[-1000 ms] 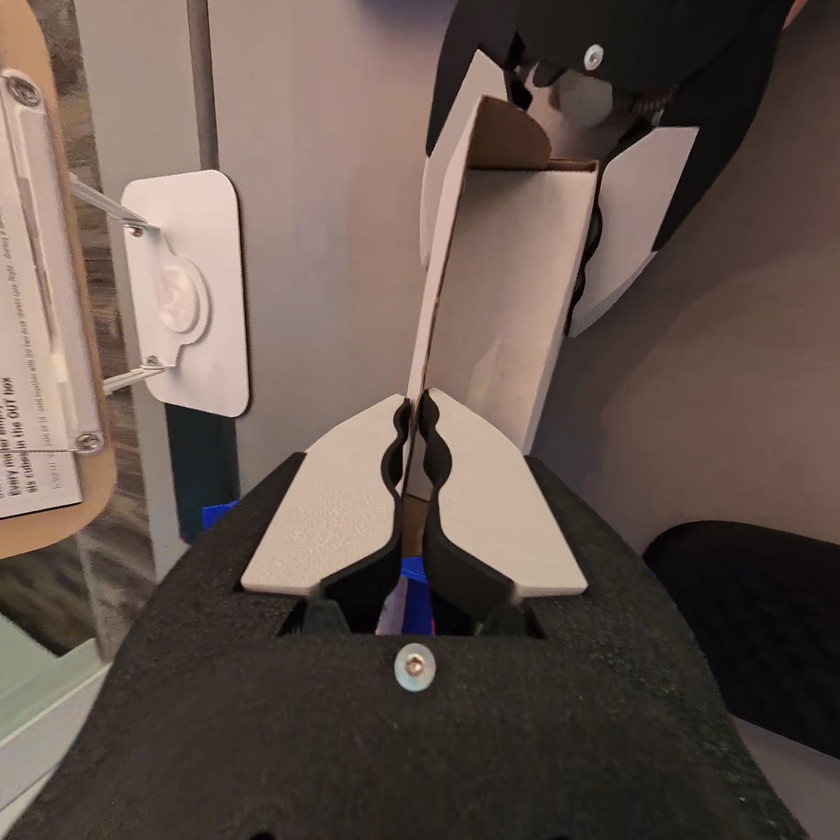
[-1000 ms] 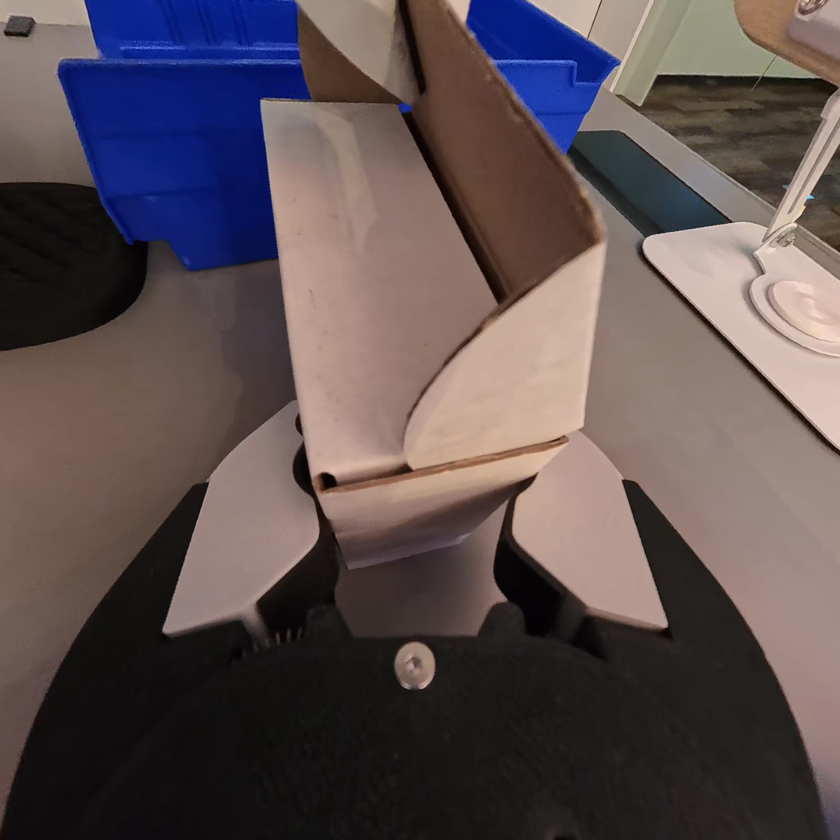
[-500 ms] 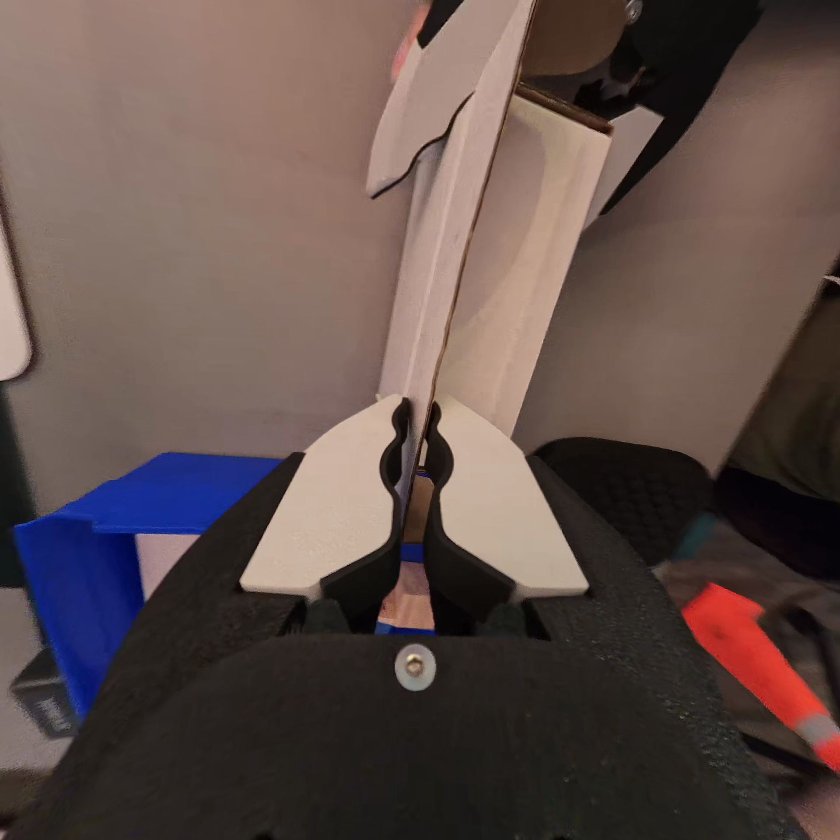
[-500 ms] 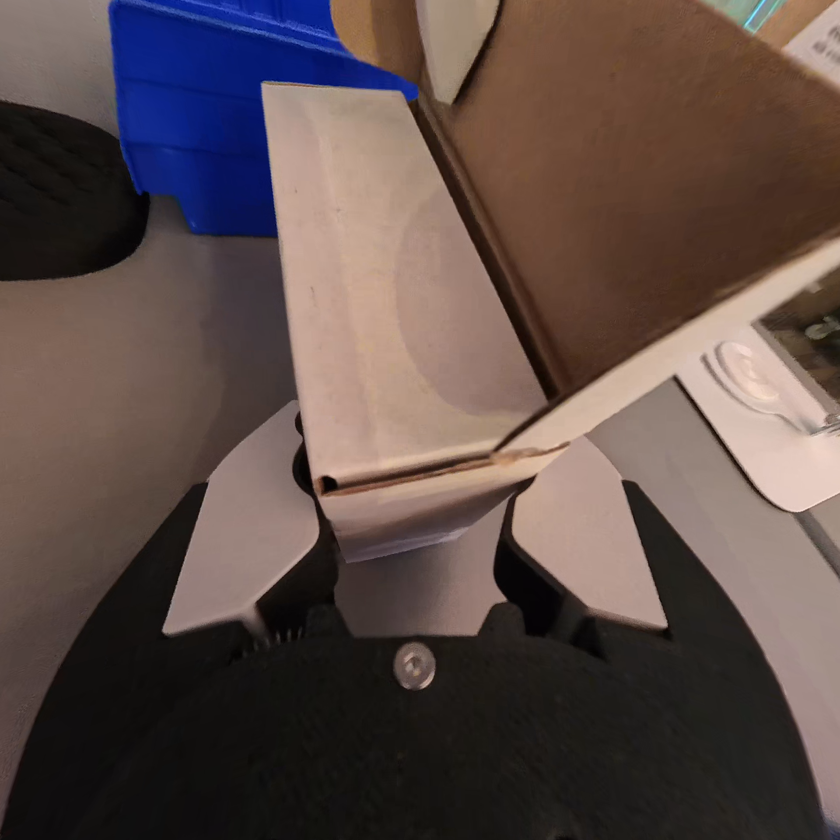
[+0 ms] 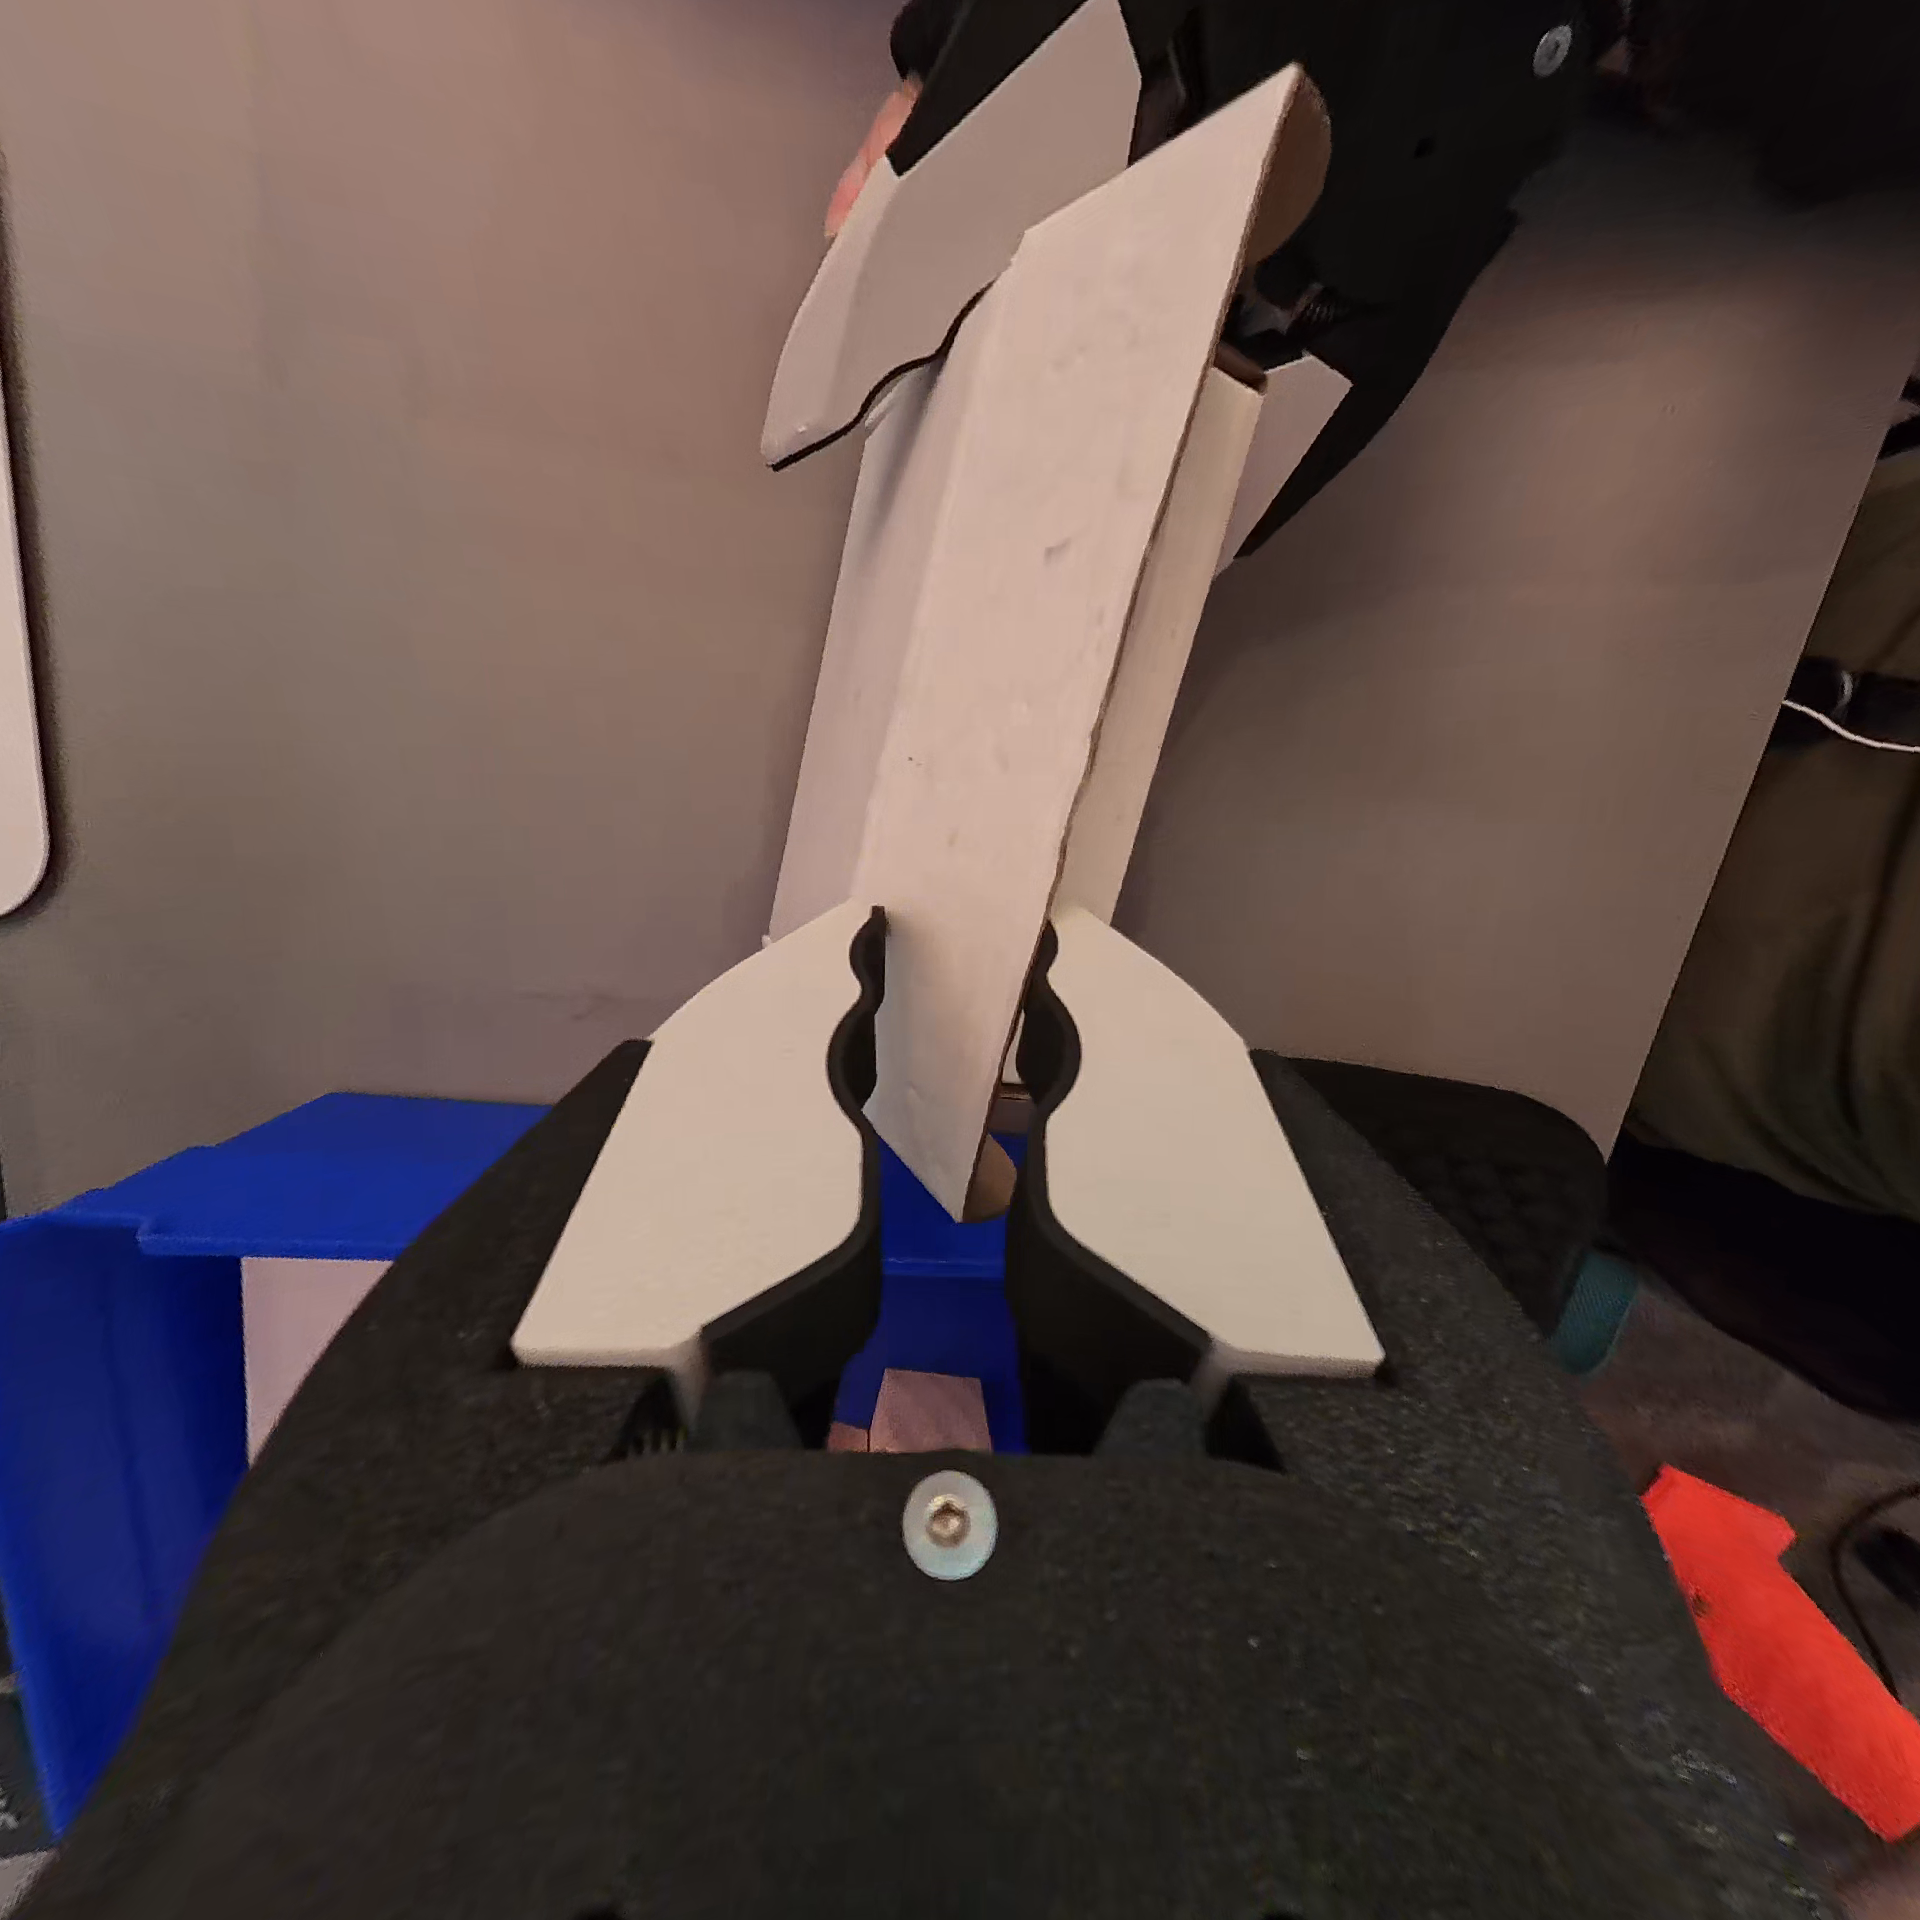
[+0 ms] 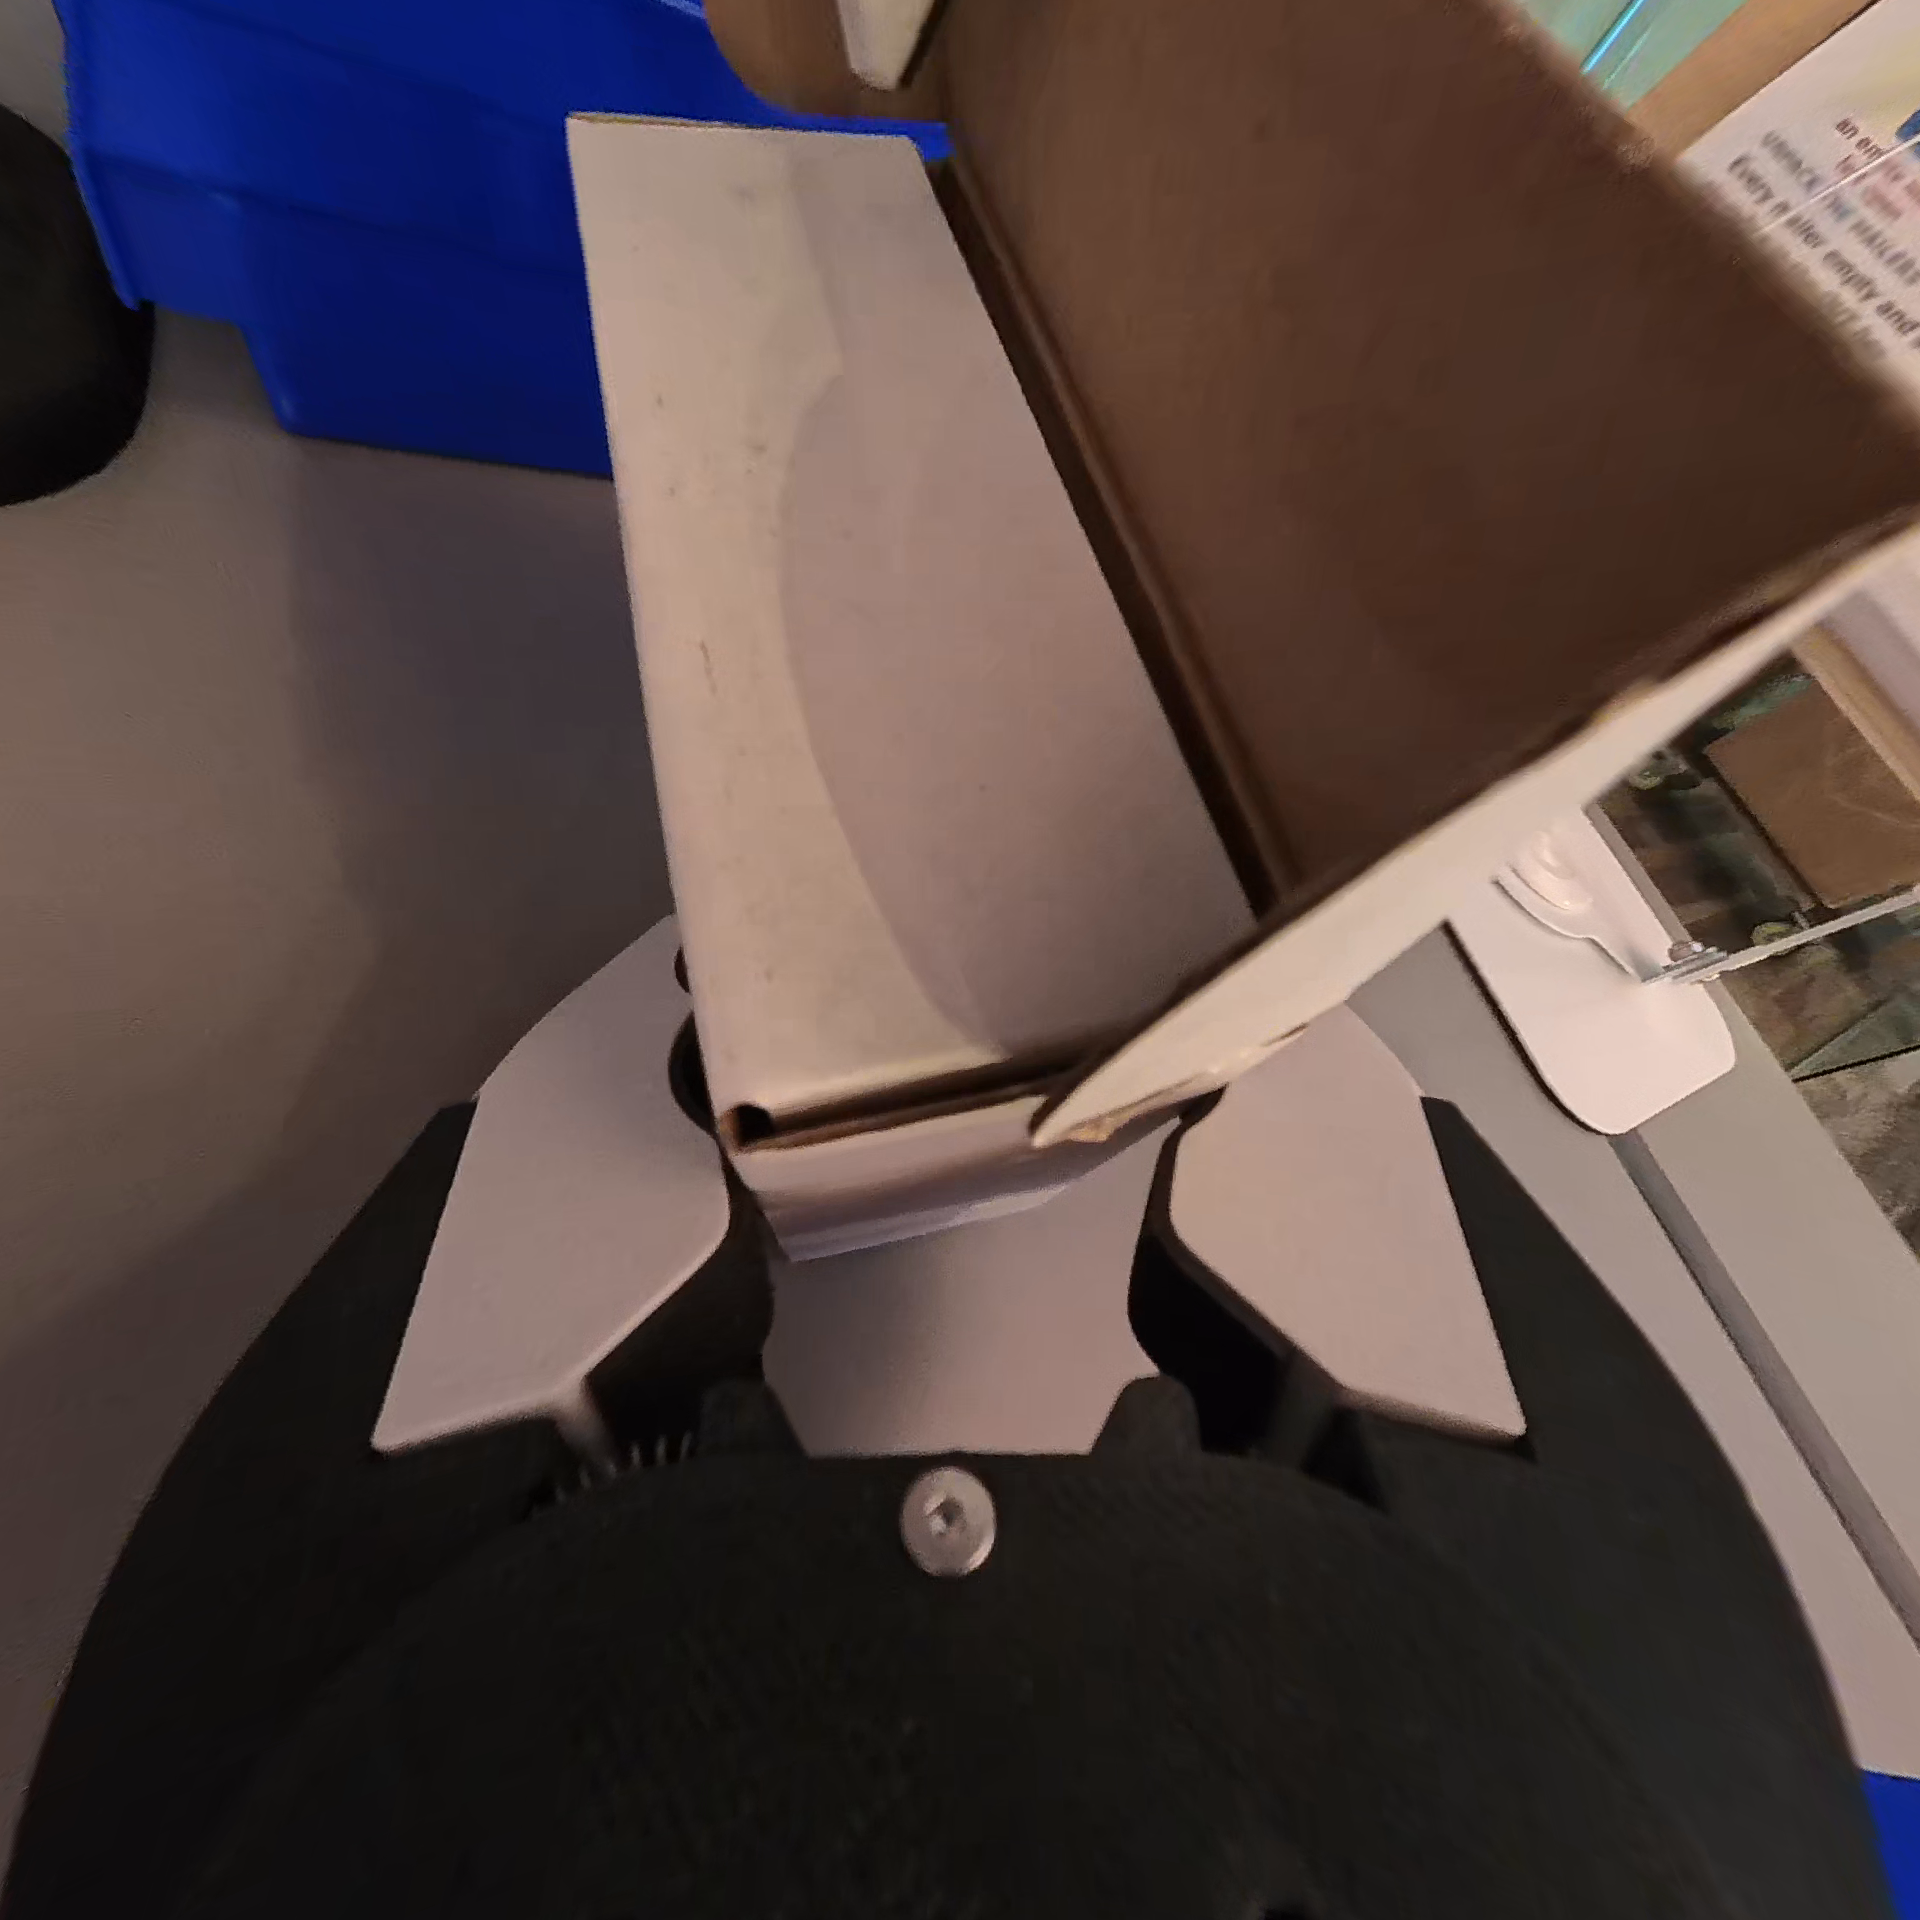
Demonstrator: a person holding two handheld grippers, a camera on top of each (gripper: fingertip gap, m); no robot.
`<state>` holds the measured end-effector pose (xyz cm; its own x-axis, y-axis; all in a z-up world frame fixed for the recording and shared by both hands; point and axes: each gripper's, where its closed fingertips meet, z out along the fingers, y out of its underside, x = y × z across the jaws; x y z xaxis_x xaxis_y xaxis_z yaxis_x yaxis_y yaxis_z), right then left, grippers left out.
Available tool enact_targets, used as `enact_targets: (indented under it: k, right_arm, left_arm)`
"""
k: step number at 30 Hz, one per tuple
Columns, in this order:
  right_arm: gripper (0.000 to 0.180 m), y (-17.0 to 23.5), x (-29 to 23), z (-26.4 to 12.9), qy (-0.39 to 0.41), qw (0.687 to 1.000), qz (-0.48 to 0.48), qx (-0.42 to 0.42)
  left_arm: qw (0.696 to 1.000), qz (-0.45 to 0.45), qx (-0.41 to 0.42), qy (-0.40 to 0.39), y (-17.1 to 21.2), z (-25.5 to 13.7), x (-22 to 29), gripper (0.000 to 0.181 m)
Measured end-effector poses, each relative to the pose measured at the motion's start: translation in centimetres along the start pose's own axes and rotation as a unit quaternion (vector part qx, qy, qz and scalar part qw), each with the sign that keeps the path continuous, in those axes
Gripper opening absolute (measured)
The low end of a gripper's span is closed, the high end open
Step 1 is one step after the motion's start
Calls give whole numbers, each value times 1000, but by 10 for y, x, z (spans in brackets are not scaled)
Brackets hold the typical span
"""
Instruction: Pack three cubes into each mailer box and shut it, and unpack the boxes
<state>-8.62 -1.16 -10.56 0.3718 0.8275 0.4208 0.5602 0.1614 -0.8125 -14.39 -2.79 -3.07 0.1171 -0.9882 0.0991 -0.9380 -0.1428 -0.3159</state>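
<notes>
A grey table top point(image 6: 260, 779) is filling most of both views, under warm, dim light. A blue bin point(image 6: 343, 260) is standing at its far side, beside a black round pad point(image 6: 52, 343). A white stand base point(image 6: 1600, 1018) is lying near the table's edge (a patterned floor point(image 6: 1849, 1049) is showing beyond it).

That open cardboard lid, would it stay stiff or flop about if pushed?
Probably fairly stiff: the lid stays flat as a panel. It likely swings at its fold, since it stands open from the box. Probably light: the right gripper holds the box by one end.
</notes>
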Motion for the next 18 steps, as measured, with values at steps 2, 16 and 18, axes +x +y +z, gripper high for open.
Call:
enact_targets:
  k: [2,16,18]
  right_arm:
    - [88,0,2,0,12,1000,-17,0]
    - [88,3,10,-2,120,959,-252,-43]
    - [88,5,12,-3,133,950,-278,-54]
  left_arm:
    - [1000,1,6,-7,-2,-1,-2,20]
    - [976,-78,-86,182,10,-1,20,3]
    - [967,-100,-106,208,11,2,24,3]
